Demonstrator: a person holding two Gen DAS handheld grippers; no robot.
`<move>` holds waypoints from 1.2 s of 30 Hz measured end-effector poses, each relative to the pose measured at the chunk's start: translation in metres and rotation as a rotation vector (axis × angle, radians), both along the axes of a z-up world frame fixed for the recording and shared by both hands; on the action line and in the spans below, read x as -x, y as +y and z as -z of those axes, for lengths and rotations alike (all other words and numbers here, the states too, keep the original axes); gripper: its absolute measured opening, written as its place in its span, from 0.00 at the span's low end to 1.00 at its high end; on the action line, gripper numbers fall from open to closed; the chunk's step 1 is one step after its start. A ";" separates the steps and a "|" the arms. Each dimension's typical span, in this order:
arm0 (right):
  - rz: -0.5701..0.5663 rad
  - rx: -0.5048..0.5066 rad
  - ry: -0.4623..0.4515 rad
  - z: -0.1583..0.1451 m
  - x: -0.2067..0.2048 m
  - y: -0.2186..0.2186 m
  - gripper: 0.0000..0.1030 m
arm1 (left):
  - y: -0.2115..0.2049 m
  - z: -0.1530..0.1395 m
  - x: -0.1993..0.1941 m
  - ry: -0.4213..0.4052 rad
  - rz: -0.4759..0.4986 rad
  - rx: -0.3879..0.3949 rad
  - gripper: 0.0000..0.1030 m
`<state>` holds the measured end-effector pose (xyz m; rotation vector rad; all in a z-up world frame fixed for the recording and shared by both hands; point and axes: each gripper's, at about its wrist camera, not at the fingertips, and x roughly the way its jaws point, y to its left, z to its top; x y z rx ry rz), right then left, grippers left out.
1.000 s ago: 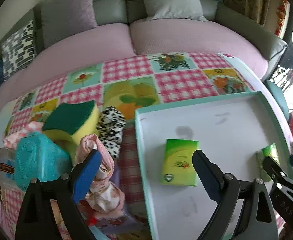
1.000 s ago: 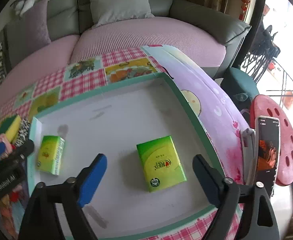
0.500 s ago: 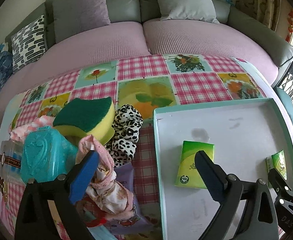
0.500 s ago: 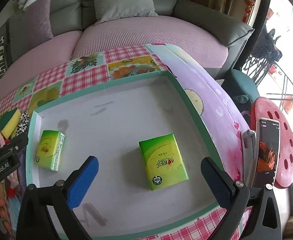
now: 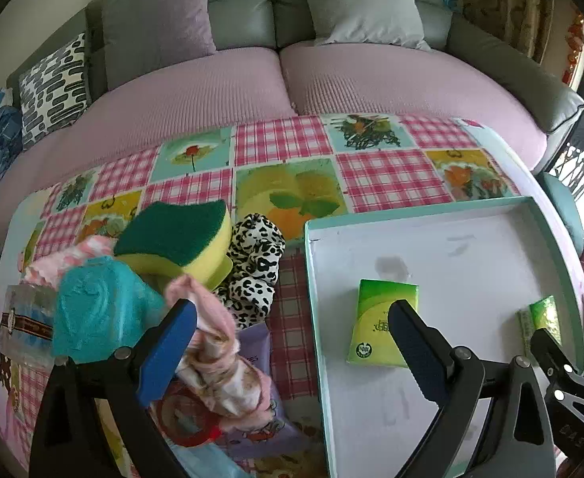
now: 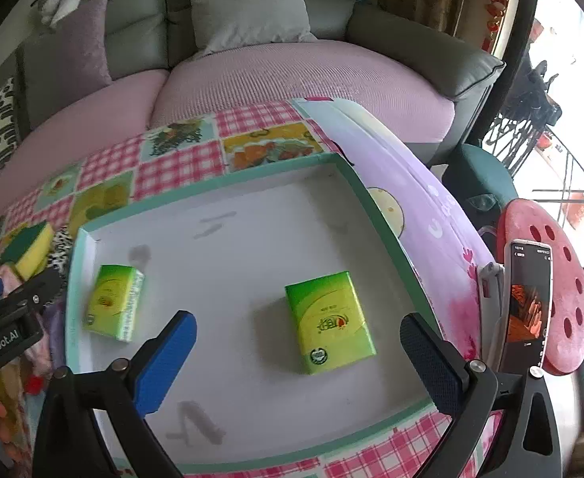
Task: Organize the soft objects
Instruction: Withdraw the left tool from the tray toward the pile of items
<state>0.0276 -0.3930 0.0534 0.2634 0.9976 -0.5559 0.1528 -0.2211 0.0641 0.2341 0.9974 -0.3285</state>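
Here, both jaws gape empty; left gripper partly hides a tissue pack.

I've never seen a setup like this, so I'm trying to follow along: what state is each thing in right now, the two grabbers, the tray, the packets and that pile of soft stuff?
Left gripper: open, empty.
Right gripper: open, empty.
Tray: holds two packs.
Left tissue pack: lying in the tray, sealed.
Right tissue pack: flat in the tray, sealed.
Sponge: atop the pile, outside the tray.
Leopard-print item: beside the sponge, outside the tray.
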 end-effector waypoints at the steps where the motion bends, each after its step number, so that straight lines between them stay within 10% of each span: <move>1: -0.004 -0.001 -0.005 -0.002 0.001 0.001 1.00 | 0.001 -0.003 0.001 -0.001 0.004 0.002 0.94; 16: -0.189 -0.059 -0.081 -0.023 -0.015 0.065 1.00 | 0.077 -0.066 0.009 -0.120 -0.055 0.007 0.94; 36: -0.453 -0.121 -0.057 -0.006 -0.047 0.168 1.00 | 0.214 -0.023 0.015 -0.020 -0.340 0.065 0.94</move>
